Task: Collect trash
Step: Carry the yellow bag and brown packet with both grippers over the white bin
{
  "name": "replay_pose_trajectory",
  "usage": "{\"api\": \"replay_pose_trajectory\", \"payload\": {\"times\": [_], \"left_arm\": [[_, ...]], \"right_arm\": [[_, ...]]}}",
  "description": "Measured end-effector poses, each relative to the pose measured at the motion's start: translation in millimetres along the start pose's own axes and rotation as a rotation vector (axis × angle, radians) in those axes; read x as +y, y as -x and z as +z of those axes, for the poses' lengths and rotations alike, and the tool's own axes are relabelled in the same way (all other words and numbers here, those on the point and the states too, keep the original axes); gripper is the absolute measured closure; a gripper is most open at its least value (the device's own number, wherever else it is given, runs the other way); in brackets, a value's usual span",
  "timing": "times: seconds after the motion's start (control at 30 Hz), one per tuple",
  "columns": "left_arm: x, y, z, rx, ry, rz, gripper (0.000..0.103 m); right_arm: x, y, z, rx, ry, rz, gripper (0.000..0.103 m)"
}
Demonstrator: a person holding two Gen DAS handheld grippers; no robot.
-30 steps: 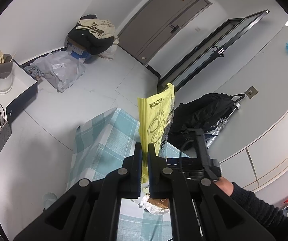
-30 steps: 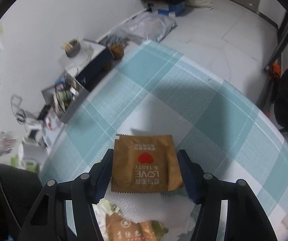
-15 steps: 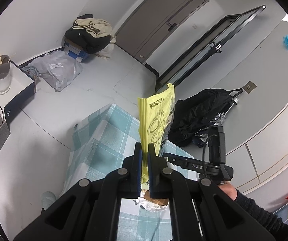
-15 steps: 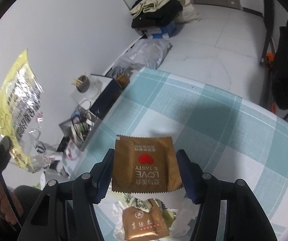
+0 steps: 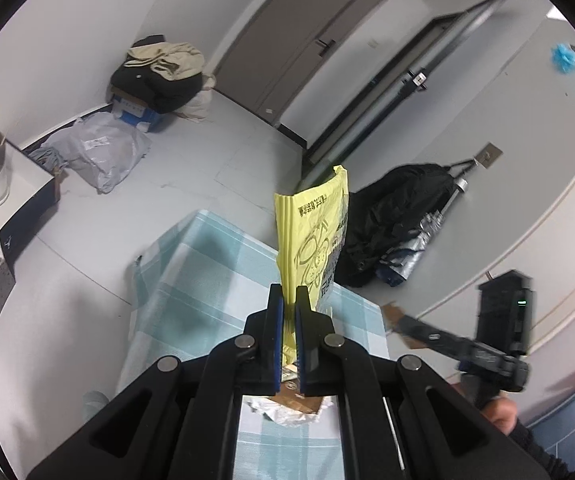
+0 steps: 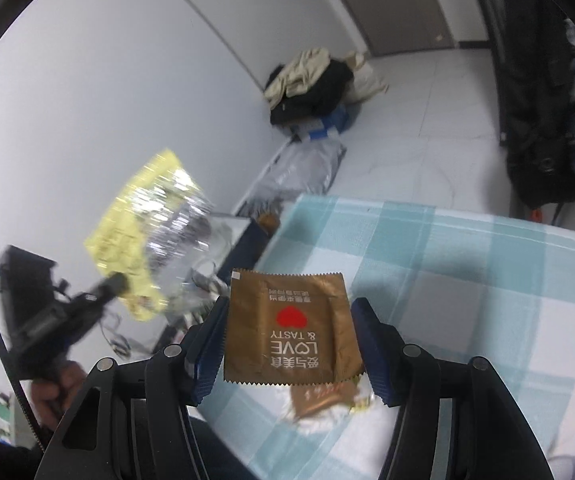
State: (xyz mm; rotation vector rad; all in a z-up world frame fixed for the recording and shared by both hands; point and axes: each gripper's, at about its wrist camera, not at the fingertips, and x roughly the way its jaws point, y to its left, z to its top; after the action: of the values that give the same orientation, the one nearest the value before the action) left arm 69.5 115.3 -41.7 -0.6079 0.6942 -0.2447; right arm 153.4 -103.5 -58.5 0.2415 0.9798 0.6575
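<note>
Brown sachet [image 6: 287,330] clamped edgewise in right gripper [image 6: 289,350]; yellow bag [image 5: 311,240] pinched by left gripper [image 5: 289,338]. Sachet may buckle and slip out.

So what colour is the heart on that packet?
Red, on the brown foil packet; right wrist view.
</note>
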Motion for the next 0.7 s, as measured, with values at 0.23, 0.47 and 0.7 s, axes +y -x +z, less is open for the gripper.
{"api": "replay_pose_trajectory", "payload": {"times": [0.23,0.47,0.7], "left_arm": [[-53,4,-11,0.023,-0.110,-0.054,0.102],[-127,2,-35,0.105,-0.226,-0.167,0.101],[-195,-19,-73,0.224,-0.338,-0.272,0.101]], "right_arm": [[12,93,-26,-0.149,-0.013,-0.045,0.043],[8,194,-68,-0.261,-0.074,-0.166,0.043],[-19,288,-115,-0.375,-0.149,-0.307,0.043]]}}
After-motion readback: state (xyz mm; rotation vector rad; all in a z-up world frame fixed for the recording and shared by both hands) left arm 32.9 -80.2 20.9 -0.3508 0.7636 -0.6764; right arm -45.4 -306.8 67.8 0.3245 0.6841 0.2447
